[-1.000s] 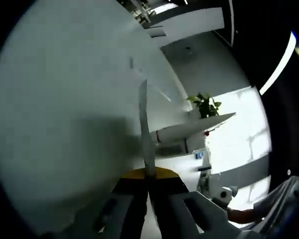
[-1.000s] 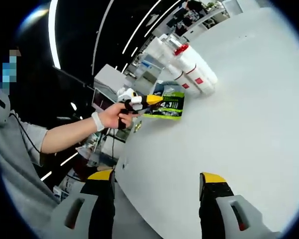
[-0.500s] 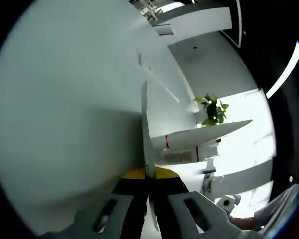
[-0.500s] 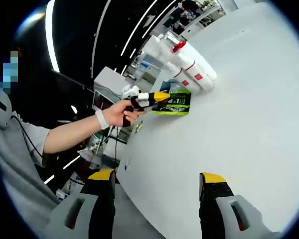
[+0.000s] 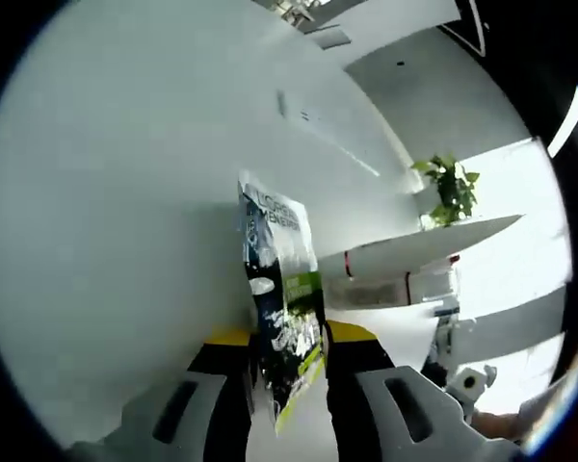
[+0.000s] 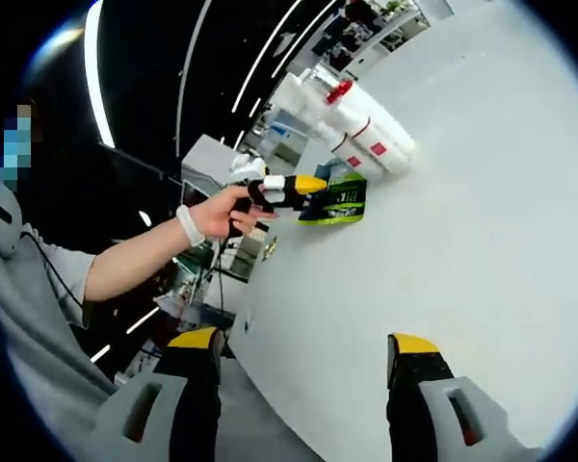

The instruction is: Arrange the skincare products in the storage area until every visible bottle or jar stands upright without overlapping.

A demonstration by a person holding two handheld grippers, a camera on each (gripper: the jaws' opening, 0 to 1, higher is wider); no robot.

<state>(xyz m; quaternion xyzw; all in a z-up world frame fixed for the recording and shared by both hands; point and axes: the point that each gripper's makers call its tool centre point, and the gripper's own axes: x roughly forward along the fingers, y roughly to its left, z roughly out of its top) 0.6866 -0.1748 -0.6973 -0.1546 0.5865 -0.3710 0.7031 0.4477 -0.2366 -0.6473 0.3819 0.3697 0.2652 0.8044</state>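
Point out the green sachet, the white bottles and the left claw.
green sachet [image 5: 281, 318]: left gripper view, its printed face between the jaws.
white bottles [image 6: 371, 130]: right gripper view, body of the nearer lying bottle.
left claw [image 6: 313, 184]: right gripper view, yellow tips closed on the sachet.

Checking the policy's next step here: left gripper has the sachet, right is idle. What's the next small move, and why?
Probably carry the sachet down to the white table beside the white bottles and stand it on its bottom edge. The left gripper is clamped on it, and in the right gripper view it hangs at the table edge near those bottles. The right gripper is open with nothing between its jaws.
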